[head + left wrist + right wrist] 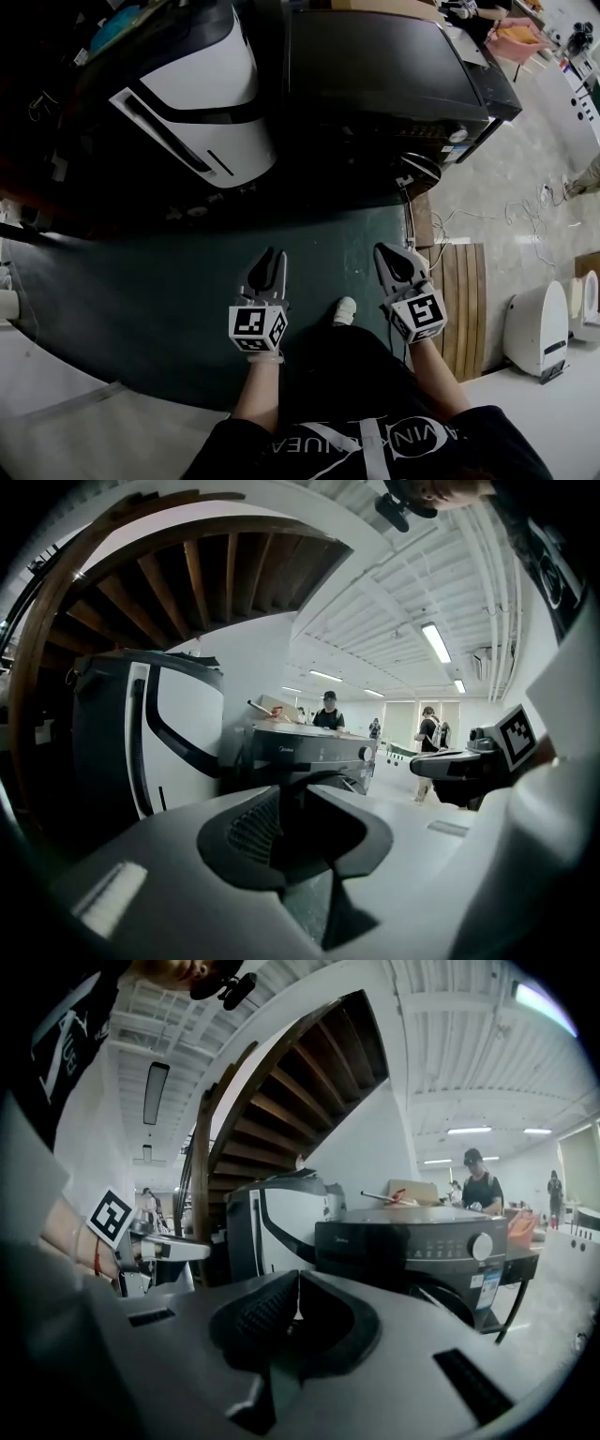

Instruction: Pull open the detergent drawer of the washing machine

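I am not managing to make out the detergent drawer point(361, 1241) clearly. In the right gripper view it is sitting in the left part of the dark control panel, left of the round knob point(481, 1246). Its edges are melting into the dark front, which is looking flush. In the head view the washing machine point(384, 75) is standing in the upper middle of the frame, seen from above, so its front is showing only as a narrow strip and the drawer is getting lost in shadow. My left tongs point(291, 794) are standing slightly spread with nothing between them. My right tongs point(297, 1277) are pressing tip to tip, with only a thin slit of light between the pads. Both are hanging in the lower middle of the head view, well apart from the machine, and the lower edge is cutting off my arms. Left of the machine a white and black appliance point(202, 94) is standing, its far side disappearing into darkness at the upper left. A dark green mat point(141, 300) is covering the floor under me, and at the right a wooden slat board point(464, 291) is lying on pale floor. A wooden staircase point(281, 1082) is curving above the machines under a white ribbed ceiling with strip lamps. A person in a cap point(478, 1185) is standing behind the washing machine.
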A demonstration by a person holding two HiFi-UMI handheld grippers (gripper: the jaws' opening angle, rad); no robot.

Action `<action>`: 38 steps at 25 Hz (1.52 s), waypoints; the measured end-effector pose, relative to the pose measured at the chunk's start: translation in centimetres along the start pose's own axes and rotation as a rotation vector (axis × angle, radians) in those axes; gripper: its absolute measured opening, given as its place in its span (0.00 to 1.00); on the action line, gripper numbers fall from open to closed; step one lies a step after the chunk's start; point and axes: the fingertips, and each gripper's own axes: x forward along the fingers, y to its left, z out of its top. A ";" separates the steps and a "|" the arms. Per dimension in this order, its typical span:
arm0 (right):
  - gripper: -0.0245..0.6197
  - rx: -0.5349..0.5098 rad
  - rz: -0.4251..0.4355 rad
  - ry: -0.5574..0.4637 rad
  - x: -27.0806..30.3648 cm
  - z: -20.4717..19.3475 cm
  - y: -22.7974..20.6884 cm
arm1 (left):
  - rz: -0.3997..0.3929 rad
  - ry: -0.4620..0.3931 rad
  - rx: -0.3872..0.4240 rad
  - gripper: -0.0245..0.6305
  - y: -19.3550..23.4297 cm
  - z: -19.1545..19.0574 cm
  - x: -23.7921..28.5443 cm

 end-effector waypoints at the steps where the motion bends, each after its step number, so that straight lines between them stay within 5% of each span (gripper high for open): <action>1: 0.06 0.000 0.003 0.002 0.4 0.0 -0.3 | 0.001 0.002 -0.001 0.14 0.1 0.1 0.5; 25: 0.06 0.033 0.083 -0.076 10.3 1.0 -4.2 | -0.068 0.017 -0.027 0.14 0.6 -0.3 11.7; 38: 0.06 0.100 0.038 -0.053 16.0 -0.7 -6.9 | -0.189 0.007 -0.214 0.14 1.3 -1.9 19.9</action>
